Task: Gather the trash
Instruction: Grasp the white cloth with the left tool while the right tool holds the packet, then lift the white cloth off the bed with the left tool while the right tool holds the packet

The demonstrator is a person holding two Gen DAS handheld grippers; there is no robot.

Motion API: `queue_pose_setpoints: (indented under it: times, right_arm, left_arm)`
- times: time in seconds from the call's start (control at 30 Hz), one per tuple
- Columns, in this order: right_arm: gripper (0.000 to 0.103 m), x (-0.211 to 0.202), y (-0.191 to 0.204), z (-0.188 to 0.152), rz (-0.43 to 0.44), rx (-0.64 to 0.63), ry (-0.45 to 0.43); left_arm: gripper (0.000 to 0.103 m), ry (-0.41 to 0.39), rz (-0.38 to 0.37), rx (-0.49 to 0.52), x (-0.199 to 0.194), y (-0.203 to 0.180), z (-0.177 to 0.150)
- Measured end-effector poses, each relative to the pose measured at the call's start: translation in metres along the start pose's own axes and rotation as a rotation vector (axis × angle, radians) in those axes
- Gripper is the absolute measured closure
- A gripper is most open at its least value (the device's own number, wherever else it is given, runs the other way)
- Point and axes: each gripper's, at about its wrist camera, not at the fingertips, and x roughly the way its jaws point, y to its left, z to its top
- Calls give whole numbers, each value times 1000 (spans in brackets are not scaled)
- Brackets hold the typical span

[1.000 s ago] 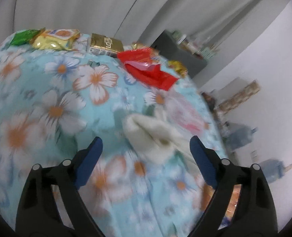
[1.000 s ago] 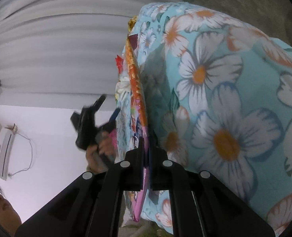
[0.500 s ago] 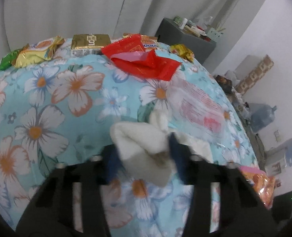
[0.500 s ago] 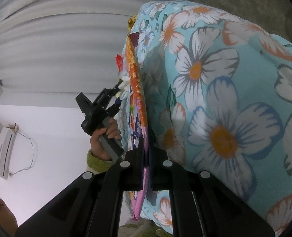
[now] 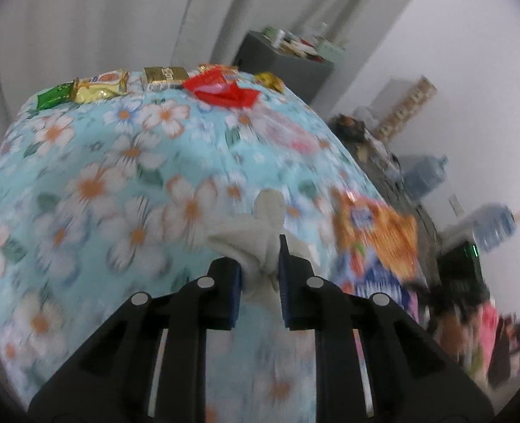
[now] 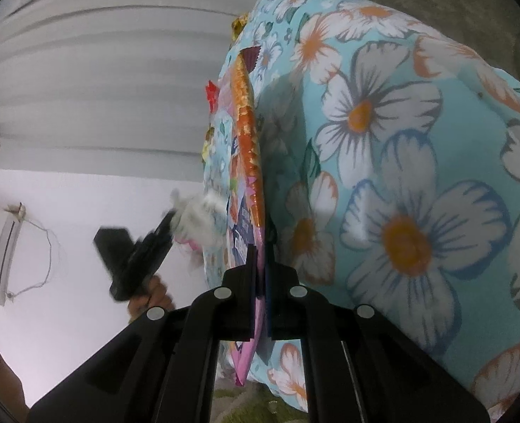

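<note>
Since prev. frames: left tongs [image 5: 260, 275] have gone from wide open, w/ the tissue lying between the blades, to nipped in on it; jaws have just been closing. Wad now pinched & looks lifted off the cloth.

Left wrist view:
- Crumpled white tissue [image 5: 260, 236] – caught between both blue pads, bulging above & below them. Tongs narrow, not fully together; tissue fills the gap.
- Floral tablecloth [image 5: 119, 183] – covers the bench; motion-blurred.
- Orange-blue snack bag [image 5: 376, 236] – at the bench's right edge, just right of the tongs; looks like the collecting bag.
- Still to collect, far edge: green wrapper [image 5: 54, 96], gold packet [image 5: 99, 86], gold box [image 5: 164, 77], red wrapper [image 5: 221, 92], small yellow wrapper [image 5: 268, 81].

Right wrist view:
- Right tongs [image 6: 260, 282] – pressed together on the snack bag's edge [image 6: 247, 141], holding it against the bench side.
- Left tongs w/ tissue [image 6: 196, 211] – seen from the side, just beside the bag, hand [image 6: 150, 298] below.

Assessment: pick-up of one item appears done; next likely drop into the bag. Several pcs remain, so task early-to-mid. Risk: light tissue could slip or snag at the bag mouth.
</note>
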Motion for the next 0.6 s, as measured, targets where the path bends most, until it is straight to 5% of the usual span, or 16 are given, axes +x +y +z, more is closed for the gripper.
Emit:
queue_pose_setpoints:
  times: [0.1, 0.27, 0.43, 0.6]
  right_arm:
    - [99, 6, 4, 1, -11, -11, 11]
    - [96, 13, 5, 4, -15, 5, 0]
    - [94, 16, 5, 4, -30, 19, 14]
    - [78, 21, 10, 7, -32, 11, 12]
  left_arm:
    - [84, 24, 41, 34, -19, 0, -24]
    - [45, 16, 52, 1, -17, 7, -60]
    - [31, -21, 86, -34, -2, 9, -73]
    - [29, -31, 184, -2, 16, -1, -74]
